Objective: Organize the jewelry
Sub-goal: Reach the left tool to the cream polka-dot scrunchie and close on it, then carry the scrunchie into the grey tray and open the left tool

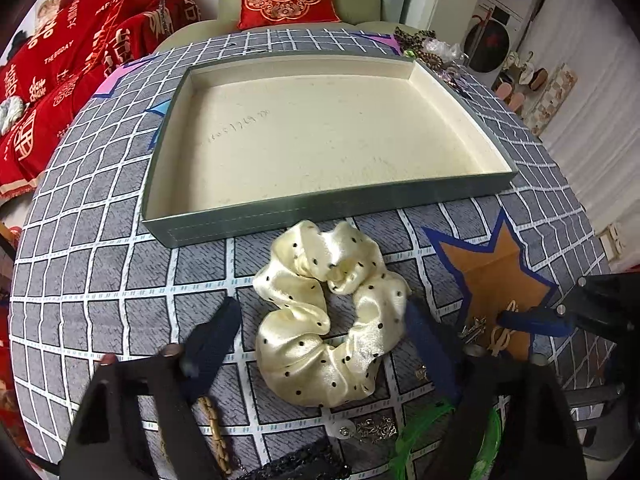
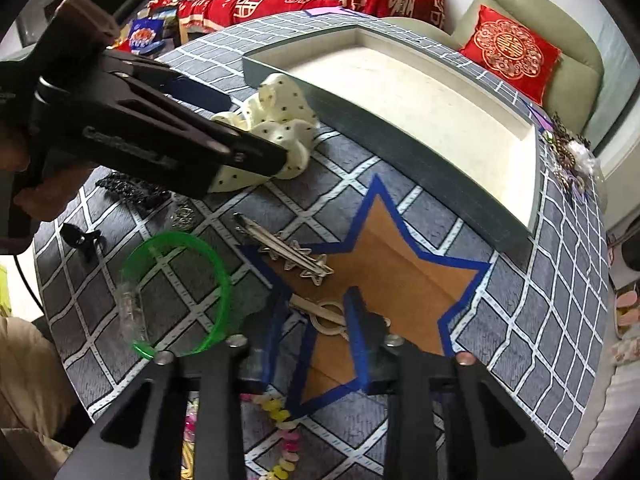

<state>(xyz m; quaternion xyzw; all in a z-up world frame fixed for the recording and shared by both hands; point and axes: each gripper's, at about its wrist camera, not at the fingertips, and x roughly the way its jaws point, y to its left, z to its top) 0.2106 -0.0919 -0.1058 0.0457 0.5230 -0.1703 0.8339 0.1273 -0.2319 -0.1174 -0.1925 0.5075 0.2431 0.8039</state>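
While the left gripper straddles the scrunchie (unclamped), only the right view shows the right gripper nearly closed around a ring clip

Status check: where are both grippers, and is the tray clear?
Left gripper open, straddling the cream scrunchie. Right gripper closing around the ring hair clip, contact unclear. Tray empty; nothing blocks it.
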